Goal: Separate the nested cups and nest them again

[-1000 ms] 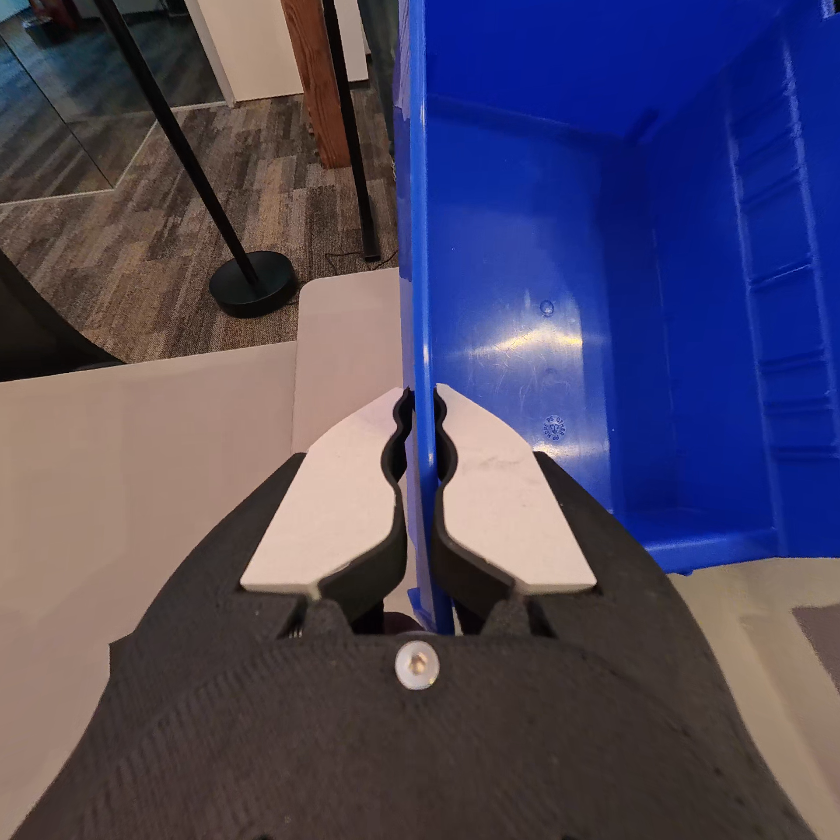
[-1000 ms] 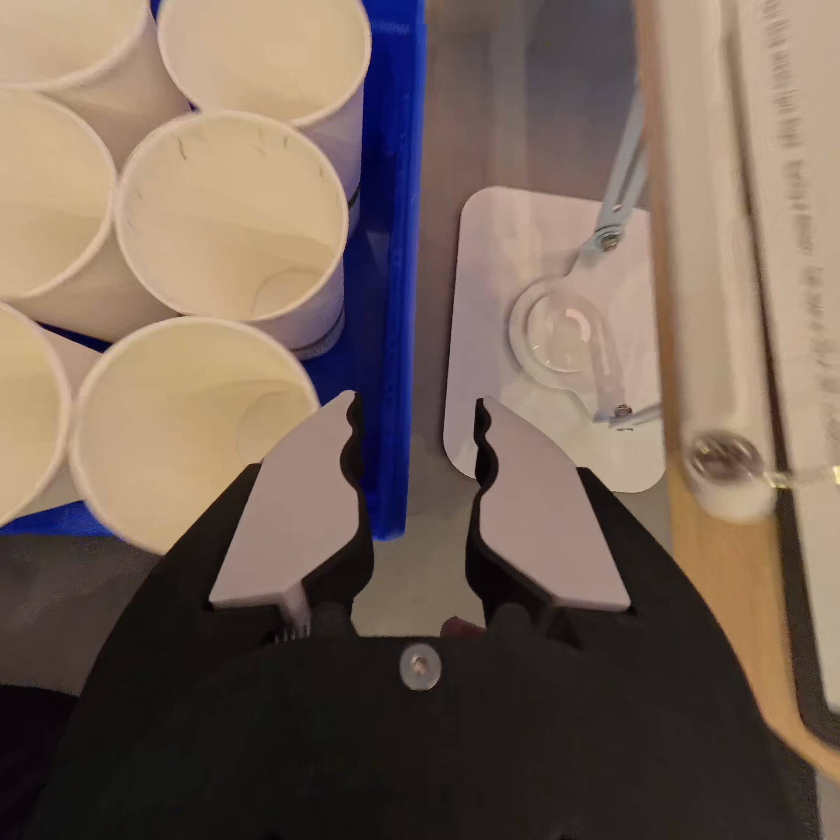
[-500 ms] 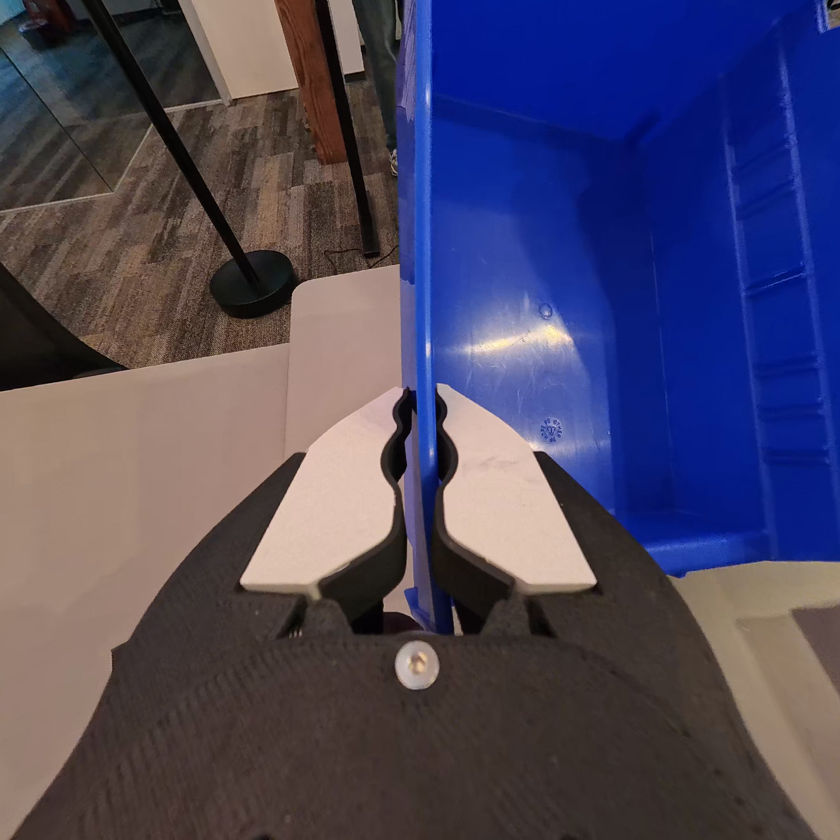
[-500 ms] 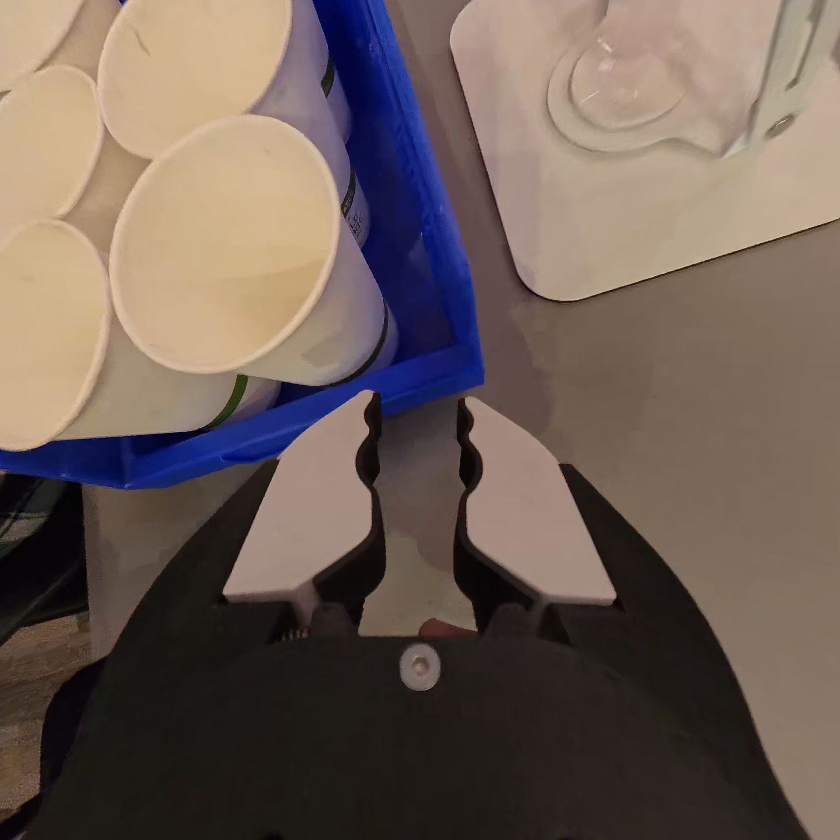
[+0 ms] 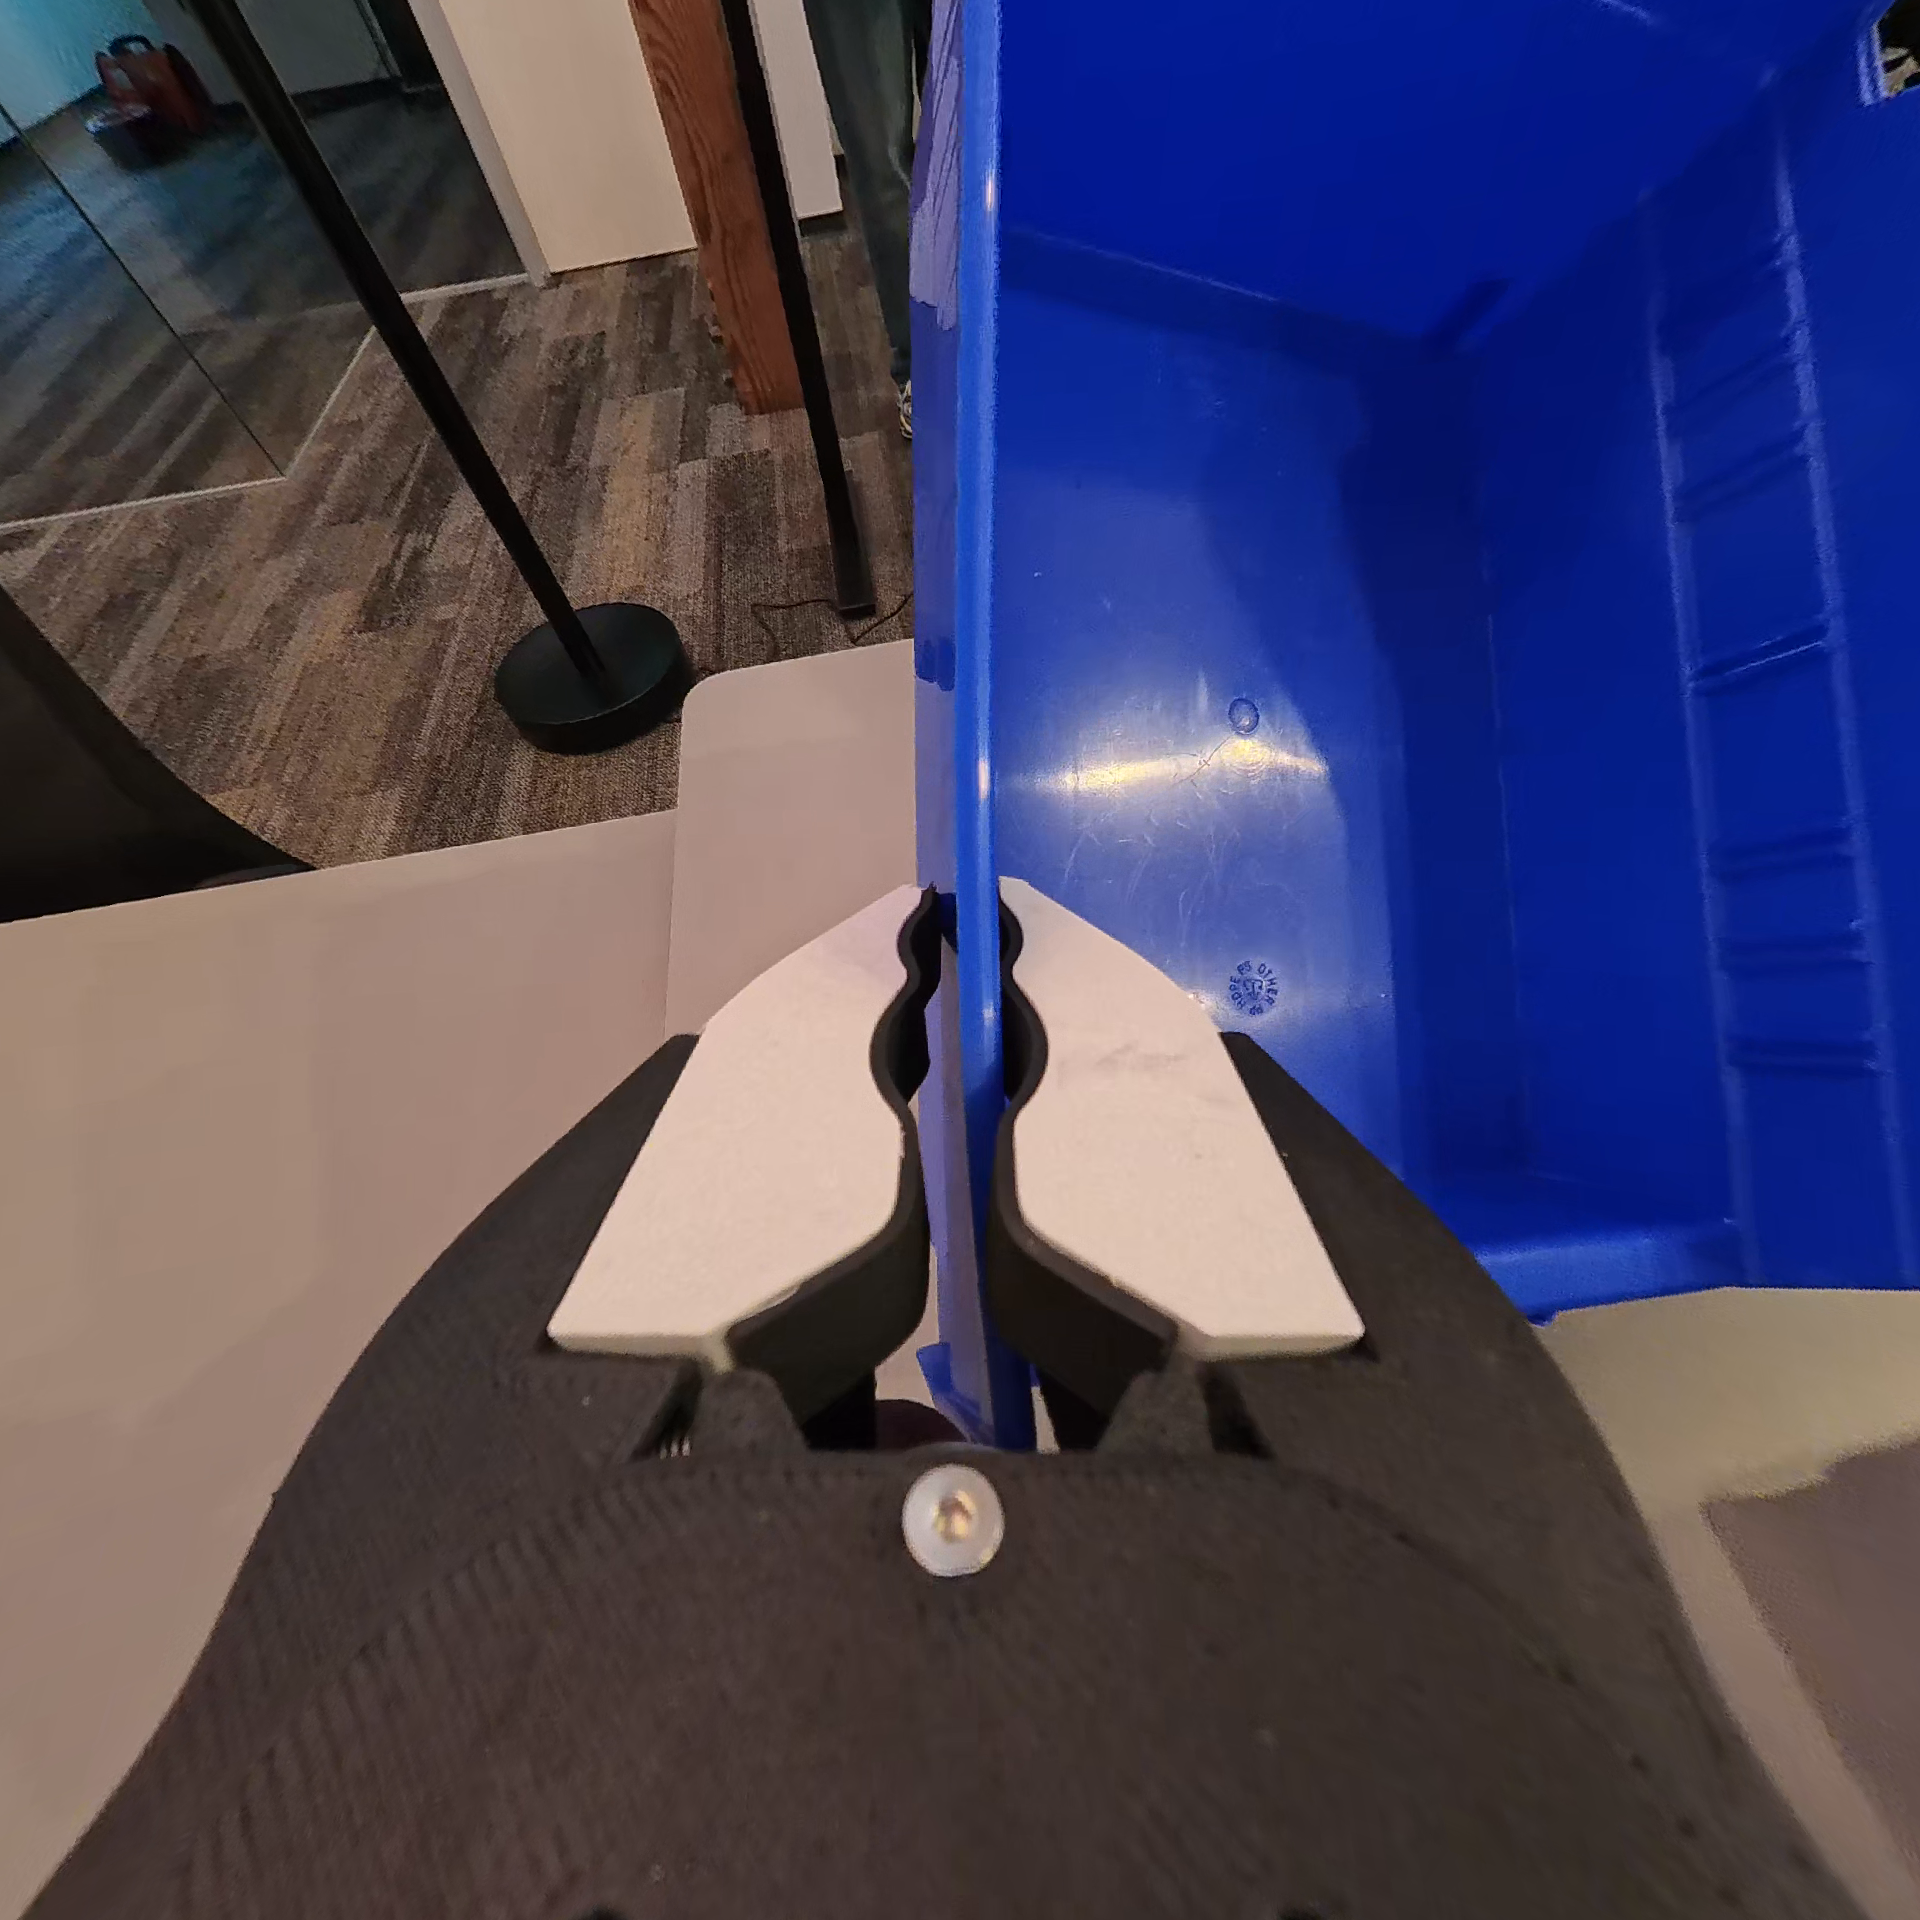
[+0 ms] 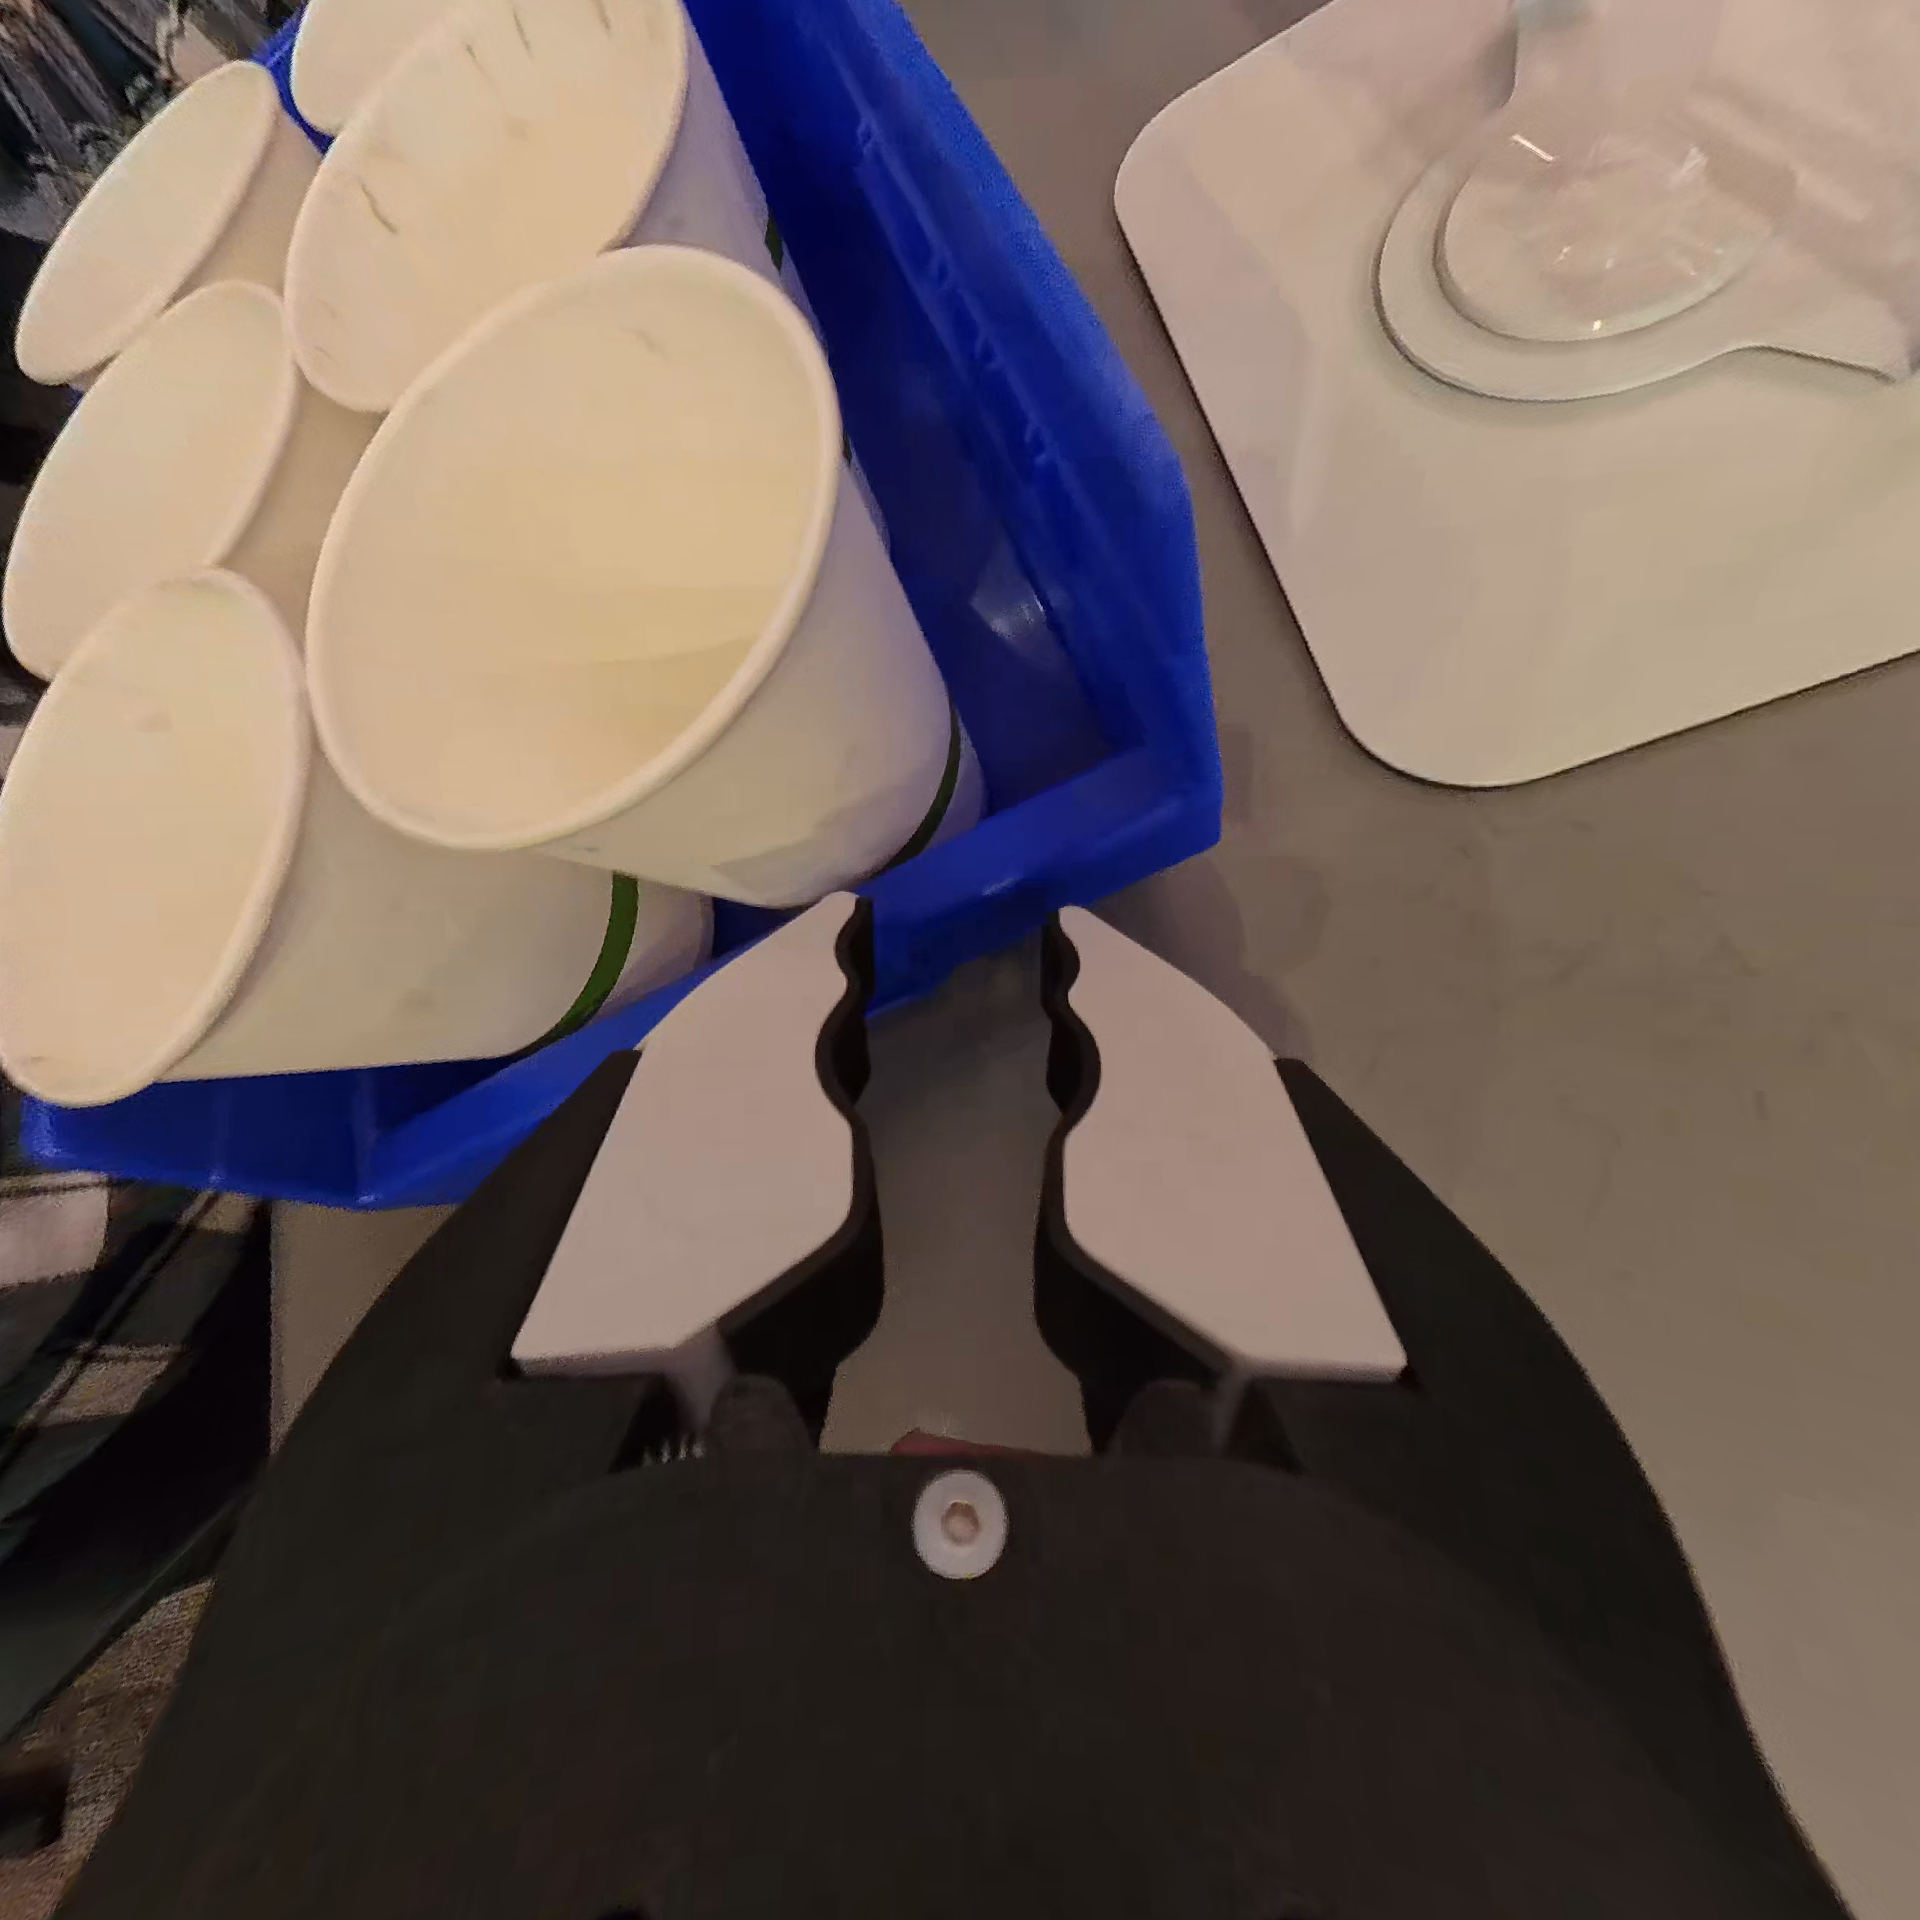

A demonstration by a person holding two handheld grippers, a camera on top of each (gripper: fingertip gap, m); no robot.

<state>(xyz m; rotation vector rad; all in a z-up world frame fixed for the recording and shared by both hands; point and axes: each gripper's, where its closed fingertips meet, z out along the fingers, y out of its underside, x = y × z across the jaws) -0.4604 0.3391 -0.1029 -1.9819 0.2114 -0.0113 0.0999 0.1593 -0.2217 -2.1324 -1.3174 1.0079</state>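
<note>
Left gripper (image 5: 966, 914): jaws clamped on the thin side wall of a blue plastic bin (image 5: 1195, 644), one pad outside, one inside, both pressed to it. This bin's interior looks bare in the left wrist view. Beyond it, a pale tabletop (image 5: 312, 1039), then patterned floor and a black stand base (image 5: 590, 675).

Right gripper (image 6: 951, 925): jaws parted, nothing between them but grey table (image 6: 1558, 1039). It hangs just off the near corner of a blue bin (image 6: 1039, 873). Whether this is the bin the left one holds, cannot tell.

Paper cups (image 6: 582, 561) stand packed in that bin, leaning toward the camera, several tall enough to read as nested stacks; green bands show near the bases.

Handling, as judged: light, thin-walled, easily crushed; nested ones may stick. Best taken at the rolled rim or upper wall, gently.

Farther right, a white mat (image 6: 1351, 499) with a clear glass piece (image 6: 1579, 229) on it.

Only the right wrist view shows cups; only the left shows the clamp on the wall.
</note>
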